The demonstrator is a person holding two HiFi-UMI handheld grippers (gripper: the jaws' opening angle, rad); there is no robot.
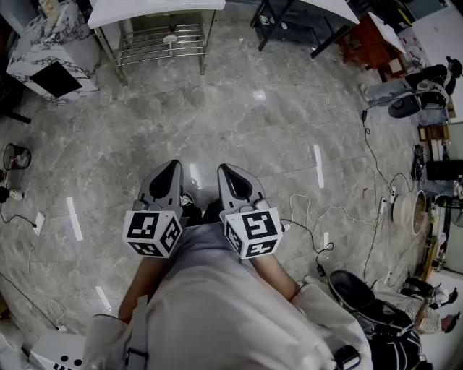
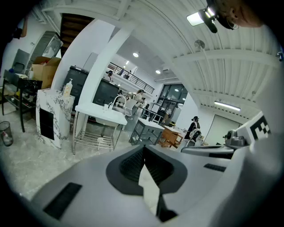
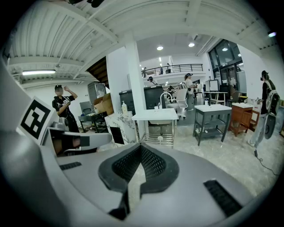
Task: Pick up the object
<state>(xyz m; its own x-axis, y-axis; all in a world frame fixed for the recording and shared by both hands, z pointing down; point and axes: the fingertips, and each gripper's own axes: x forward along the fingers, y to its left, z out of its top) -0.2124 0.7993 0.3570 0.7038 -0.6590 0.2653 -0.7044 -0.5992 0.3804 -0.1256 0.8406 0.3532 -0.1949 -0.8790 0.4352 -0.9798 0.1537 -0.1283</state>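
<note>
A person stands on a grey marble-tiled floor in a large open workroom, holding the left gripper and right gripper side by side at waist height. Both point forward across the floor. In each gripper view the ribbed pads meet at the tips, so both claws are closed on nothing.

Ahead stands a white-topped table with a wire shelf under it, and a small pale item lies on that shelf. Just to its left is a marble-patterned cabinet with a black front panel, and a pump bottle stands upright on top. Beyond the cabinet, a cardboard box sits on a dark rack. A grey steel table and a wooden table stand to the right. Loose cables trail over the tiles near the person's right side.

A wire wastebasket sits on the floor well to the left; its contents are too dark to make out. Which of these things is to be picked up cannot be told, and all of them lie well apart from the grippers.
</note>
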